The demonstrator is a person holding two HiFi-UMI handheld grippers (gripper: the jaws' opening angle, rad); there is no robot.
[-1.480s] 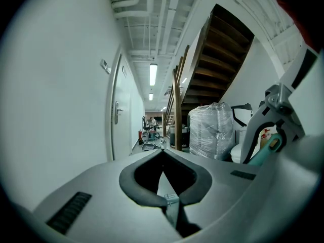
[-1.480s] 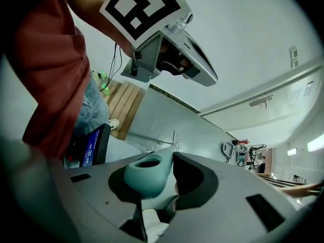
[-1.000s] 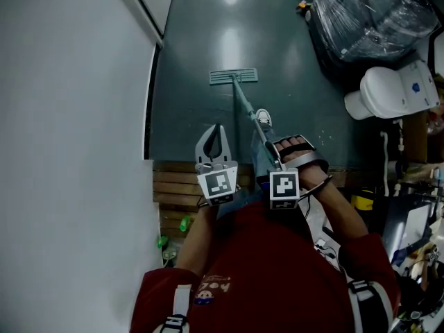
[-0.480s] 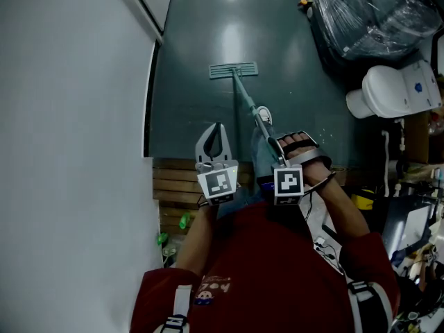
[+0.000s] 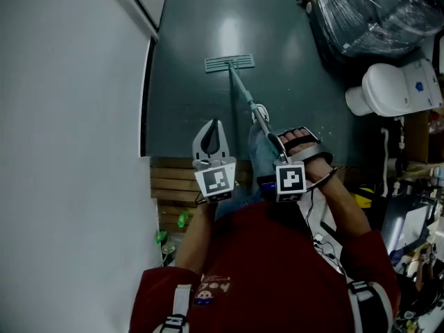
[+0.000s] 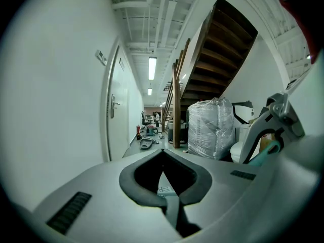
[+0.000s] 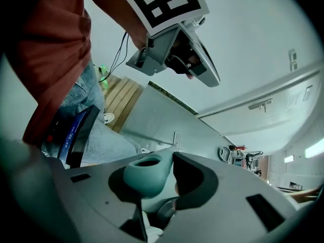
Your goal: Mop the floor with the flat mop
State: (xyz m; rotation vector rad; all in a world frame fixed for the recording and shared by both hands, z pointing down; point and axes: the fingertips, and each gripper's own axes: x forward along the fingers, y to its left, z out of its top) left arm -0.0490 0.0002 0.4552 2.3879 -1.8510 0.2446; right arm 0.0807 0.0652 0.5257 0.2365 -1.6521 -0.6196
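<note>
Compared with a second ago, the mop head (image 5: 229,63) now lies farther out on the dark floor (image 5: 187,103), toward 12 o'clock. We read this as a push stroke in progress. The right gripper (image 5: 277,144) has shifted only slightly, while the mop handle (image 5: 244,94) leans further forward.

In the right gripper view, the right gripper (image 7: 169,173) is clenched on the teal end of the mop handle (image 7: 144,176). The mop head (image 7: 176,138) shows small beyond it and sits flat on the floor.

The left gripper (image 5: 210,127) hangs beside the handle, at about 9 o'clock of the right one and well clear of the mop. Its own view shows the left gripper (image 6: 163,153) with the tips pressed together on nothing. The stroke is therefore one-handed.

- **Around the lane:**
  - The white wall (image 5: 69,116) runs along 9 o'clock.
  - The toilet (image 5: 392,89) is at 3 o'clock.
  - The plastic-wrapped bundle (image 5: 374,12) is at 1 o'clock.
  - The wooden slats (image 5: 173,186) are under the left gripper, and a shoe (image 5: 260,113) is beside the handle.

- **Meaning for the task:** Mopping is under way, and the strip near our feet looks covered. The reach seems close to its limit, so we judge that a pull back or a step forward comes next. The bundle and the toilet base are the likely snags on the right side.
</note>
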